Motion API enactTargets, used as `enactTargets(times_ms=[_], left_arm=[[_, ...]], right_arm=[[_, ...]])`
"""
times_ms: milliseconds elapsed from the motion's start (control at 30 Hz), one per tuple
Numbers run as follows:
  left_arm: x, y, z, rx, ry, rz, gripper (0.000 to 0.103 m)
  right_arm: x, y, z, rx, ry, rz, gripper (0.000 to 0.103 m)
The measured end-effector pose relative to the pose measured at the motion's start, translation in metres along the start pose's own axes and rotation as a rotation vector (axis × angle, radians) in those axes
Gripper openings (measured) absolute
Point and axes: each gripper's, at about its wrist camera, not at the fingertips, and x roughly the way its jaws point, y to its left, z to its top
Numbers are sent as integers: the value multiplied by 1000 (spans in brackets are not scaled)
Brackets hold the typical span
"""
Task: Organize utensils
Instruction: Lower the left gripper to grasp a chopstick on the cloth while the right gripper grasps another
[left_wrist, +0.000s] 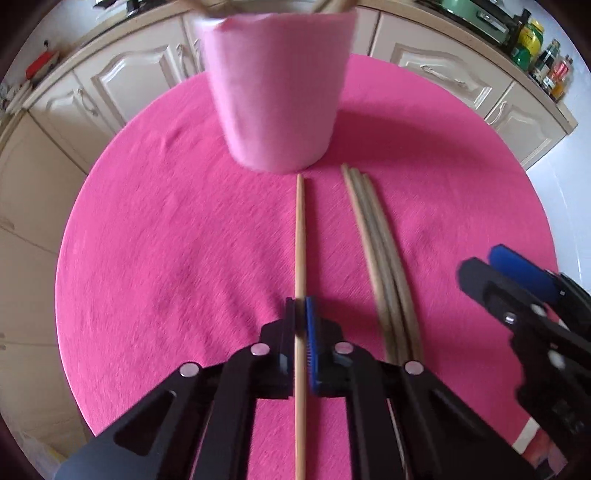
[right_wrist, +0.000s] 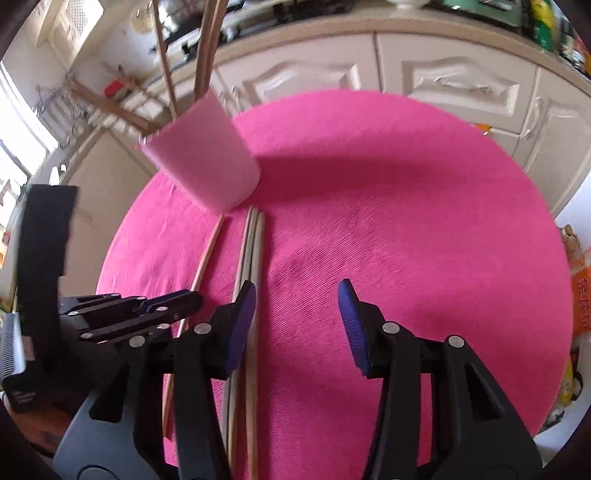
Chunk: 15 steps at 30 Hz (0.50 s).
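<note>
While single pale wooden chopstick (left_wrist: 300, 236) at frame centre is being clamped by left gripper (left_wrist: 301, 321), right gripper (right_wrist: 297, 306) is being held agape, empty; loose bundle (left_wrist: 384, 243) risks being nudged off pink round mat (left_wrist: 166, 240) before pink cup (left_wrist: 275, 92).

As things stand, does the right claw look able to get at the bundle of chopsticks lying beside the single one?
Probably yes. The right claw stands open right beside the bundle of chopsticks, nothing lies over it, and the left claw is shut on the single chopstick off to the side.
</note>
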Motion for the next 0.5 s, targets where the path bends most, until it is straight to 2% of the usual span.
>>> enactTargets(times_ms=[33, 100, 367, 500], left_arm=[[-1, 3, -3, -11, 4, -6, 6], [-4, 11, -10, -38, 15, -24, 6], [-7, 29, -24, -89, 28, -60, 6], [-7, 32, -24, -96, 28, -69, 6]], right_arm=[[5, 5, 1, -13, 24, -2, 45], [13, 13, 1, -35, 60, -4, 34], [34, 33, 0, -89, 167, -52, 28], [34, 36, 0, -92, 174, -93, 25]])
